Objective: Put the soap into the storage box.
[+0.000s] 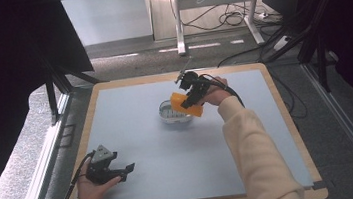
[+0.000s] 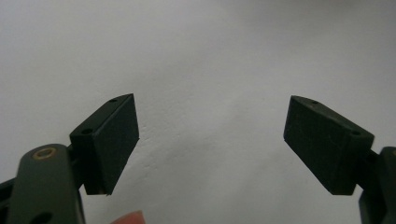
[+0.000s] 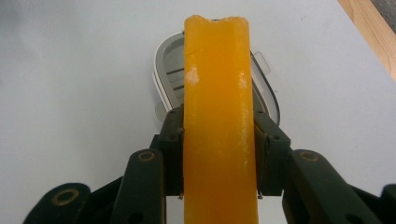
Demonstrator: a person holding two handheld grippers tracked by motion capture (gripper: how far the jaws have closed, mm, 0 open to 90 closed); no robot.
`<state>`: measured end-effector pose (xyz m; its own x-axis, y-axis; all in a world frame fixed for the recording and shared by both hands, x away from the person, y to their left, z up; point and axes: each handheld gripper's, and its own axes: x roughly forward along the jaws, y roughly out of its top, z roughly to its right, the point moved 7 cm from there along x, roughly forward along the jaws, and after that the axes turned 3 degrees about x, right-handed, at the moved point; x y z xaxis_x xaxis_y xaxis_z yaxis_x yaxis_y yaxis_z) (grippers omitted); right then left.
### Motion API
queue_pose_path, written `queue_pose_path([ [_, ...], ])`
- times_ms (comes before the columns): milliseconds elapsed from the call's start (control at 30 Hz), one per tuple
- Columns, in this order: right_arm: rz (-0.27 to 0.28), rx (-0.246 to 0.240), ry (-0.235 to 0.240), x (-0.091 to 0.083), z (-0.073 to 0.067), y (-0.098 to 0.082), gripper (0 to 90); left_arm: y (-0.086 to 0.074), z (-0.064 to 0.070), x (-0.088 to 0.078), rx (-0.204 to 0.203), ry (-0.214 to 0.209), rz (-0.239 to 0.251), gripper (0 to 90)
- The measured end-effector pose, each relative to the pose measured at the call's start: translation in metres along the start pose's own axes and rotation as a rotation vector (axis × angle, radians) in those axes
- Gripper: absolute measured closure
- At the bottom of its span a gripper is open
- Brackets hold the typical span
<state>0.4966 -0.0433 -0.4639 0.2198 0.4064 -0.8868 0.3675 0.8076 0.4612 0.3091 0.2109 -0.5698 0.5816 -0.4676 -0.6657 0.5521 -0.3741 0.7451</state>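
Orange foam slab [image 3: 219, 121], clamped in right gripper [image 1: 190, 96] jaws mid-frame, hovered over shallow grey plastic dish [image 1: 169, 113], unplaced; left gripper [image 2: 212, 140] jaws apart.

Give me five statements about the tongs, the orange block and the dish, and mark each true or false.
1. The right tongs are shut on the orange block. True.
2. The left tongs hold the dish. False: their jaws stand wide apart with nothing between them, over the bare grey table top.
3. The orange block lies flat on the table top. False: it is held up in the right tongs, above the dish.
4. The dish sits near the middle of the table top, closer to its far edge. True.
5. The two tongs touch each other. False: the left tongs are at the near left, well apart from the right tongs.
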Motion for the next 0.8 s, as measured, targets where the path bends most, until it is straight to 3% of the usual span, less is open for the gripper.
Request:
queue_pose_path([
  [800, -0.01, -0.058, 0.031, 0.021, 0.003, 0.019, 62.0, 0.0, 0.0, 0.0, 0.003, -0.002, -0.001, 18.0],
])
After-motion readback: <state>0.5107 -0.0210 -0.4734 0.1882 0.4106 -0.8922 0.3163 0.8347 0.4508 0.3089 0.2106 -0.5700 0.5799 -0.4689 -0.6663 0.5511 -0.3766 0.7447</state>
